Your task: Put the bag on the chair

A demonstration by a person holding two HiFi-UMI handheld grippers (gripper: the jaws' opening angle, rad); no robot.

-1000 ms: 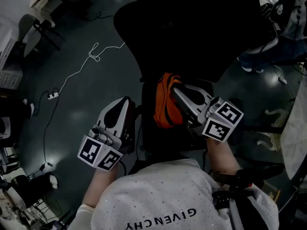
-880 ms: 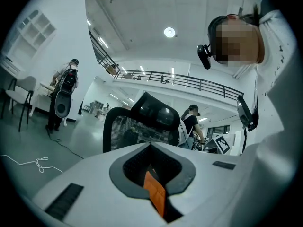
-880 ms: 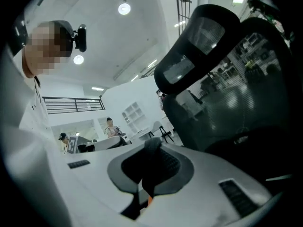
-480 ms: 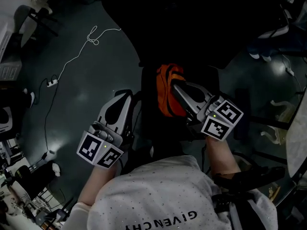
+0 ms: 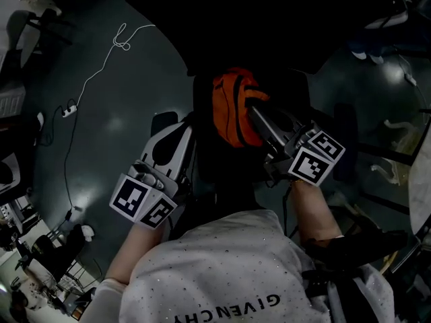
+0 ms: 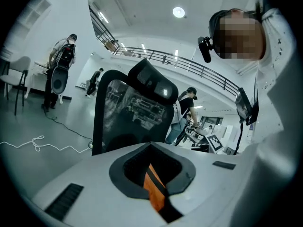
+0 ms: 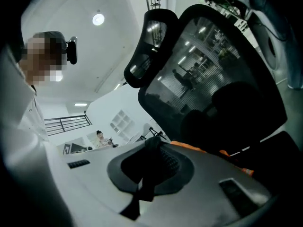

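Chair back (image 6: 128,115) blocks fwd; floor (image 5: 124,123) left free.

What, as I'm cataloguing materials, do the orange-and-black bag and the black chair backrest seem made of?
The orange-and-black bag: soft woven fabric, probably nylon, matte; it bunches and folds. The black chair backrest: see-through mesh, likely synthetic, in a smooth rigid frame, probably plastic.

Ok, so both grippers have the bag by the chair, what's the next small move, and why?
Probably lower the bag straight down onto the seat of the chair before opening anything. The left gripper is shut on its orange-and-black strap, the right gripper on a black strap, so the bag's weight likely hangs from them. Whether it touches the seat is too dark to tell.
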